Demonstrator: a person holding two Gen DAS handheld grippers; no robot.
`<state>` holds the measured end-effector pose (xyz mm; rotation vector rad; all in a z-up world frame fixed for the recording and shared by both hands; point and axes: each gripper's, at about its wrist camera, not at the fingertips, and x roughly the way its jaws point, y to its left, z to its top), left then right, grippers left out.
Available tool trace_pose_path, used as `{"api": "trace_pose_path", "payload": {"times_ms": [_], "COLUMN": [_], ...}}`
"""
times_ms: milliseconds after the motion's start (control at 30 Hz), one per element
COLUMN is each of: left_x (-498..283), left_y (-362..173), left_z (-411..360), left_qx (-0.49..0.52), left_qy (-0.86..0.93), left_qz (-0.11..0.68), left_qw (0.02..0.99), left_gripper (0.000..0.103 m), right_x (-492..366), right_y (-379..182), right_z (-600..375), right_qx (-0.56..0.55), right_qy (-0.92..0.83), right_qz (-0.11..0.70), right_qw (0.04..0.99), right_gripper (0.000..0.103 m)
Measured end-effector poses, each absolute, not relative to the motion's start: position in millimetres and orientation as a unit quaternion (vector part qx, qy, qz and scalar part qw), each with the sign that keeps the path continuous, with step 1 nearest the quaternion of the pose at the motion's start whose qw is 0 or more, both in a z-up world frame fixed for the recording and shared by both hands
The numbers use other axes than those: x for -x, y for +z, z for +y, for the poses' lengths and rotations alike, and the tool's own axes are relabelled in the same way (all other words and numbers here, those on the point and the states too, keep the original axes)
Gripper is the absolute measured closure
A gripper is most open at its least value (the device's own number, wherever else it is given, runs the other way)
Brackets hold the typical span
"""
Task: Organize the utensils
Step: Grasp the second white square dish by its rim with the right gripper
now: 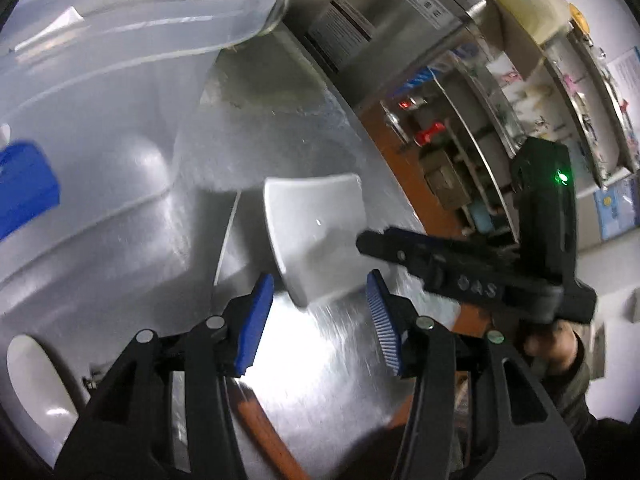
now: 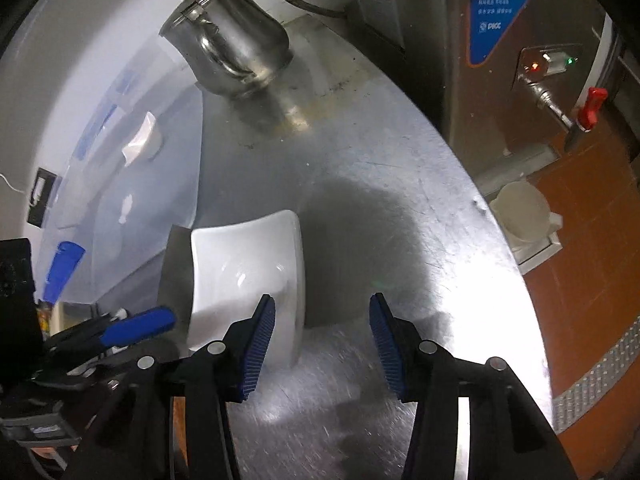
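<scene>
2 hand-held tools hang over a brushed steel bench (image 2: 360, 152), both with their blue pads parted and nothing between them. In the left wrist view, the left tool (image 1: 320, 316) stands about half spread above bare metal, its pads clear of everything. Just ahead of its tips lies a white square dish (image 1: 316, 236), flat on the bench, its near corner reaching into the line of the gap without touching either pad. Ahead and to the right of that dish, the right tool (image 1: 362, 244) comes in as a black frame with a green light, gripped from below by a person's hand (image 1: 550, 344).

In the right wrist view, the right tool (image 2: 322, 344) is likewise about half spread and empty. The white square dish (image 2: 244, 280) sits ahead and to the left of it, the left pad overlapping the dish's near edge in the frame; contact cannot be told. Further left, the left tool (image 2: 160, 318) shows only 1 blue pad clearly. A clear plastic bin (image 2: 132, 184) with a blue latch rises beyond the dish on the left. Far ahead stands a steel kettle (image 2: 228, 44), and to the far right a steel water boiler (image 2: 520, 92) with a red tap.
</scene>
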<state>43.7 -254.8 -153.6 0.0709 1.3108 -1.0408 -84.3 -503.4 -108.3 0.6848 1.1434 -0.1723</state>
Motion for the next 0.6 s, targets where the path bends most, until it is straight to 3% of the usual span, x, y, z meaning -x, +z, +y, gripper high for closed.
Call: {"api": "trace_pose_path", "payload": {"times_ms": [233, 367, 467, 600], "left_x": [-44.0, -45.3, -43.5, -37.2], "left_y": [-152.4, -159.9, -160.2, -152.1], "left_z": [-283.0, -293.9, -296.0, -289.4], "left_qx": [-0.051, -0.064, -0.064, -0.06], "left_qy": [-0.4, -0.389, -0.384, -0.387], "left_qz": [0.595, 0.602, 0.6, 0.597], "left_qw": [0.695, 0.694, 0.698, 0.7], "left_gripper": [0.069, 0.086, 0.095, 0.096], "right_x": [64.7, 58.6, 57.9, 67.3], "right_y": [-119.0, -118.9, -120.4, -114.0], "right_z": [-516.1, -514.3, -510.6, -508.8], "right_qx": [-0.324, -0.315, -0.317, -0.317], "right_qy": [-0.069, -0.057, -0.04, -0.047], "right_qz": [0.541, 0.543, 0.546, 0.535], "right_qw": [0.773, 0.777, 0.775, 0.781], "right_gripper": [0.063, 0.067, 0.092, 0.094]}}
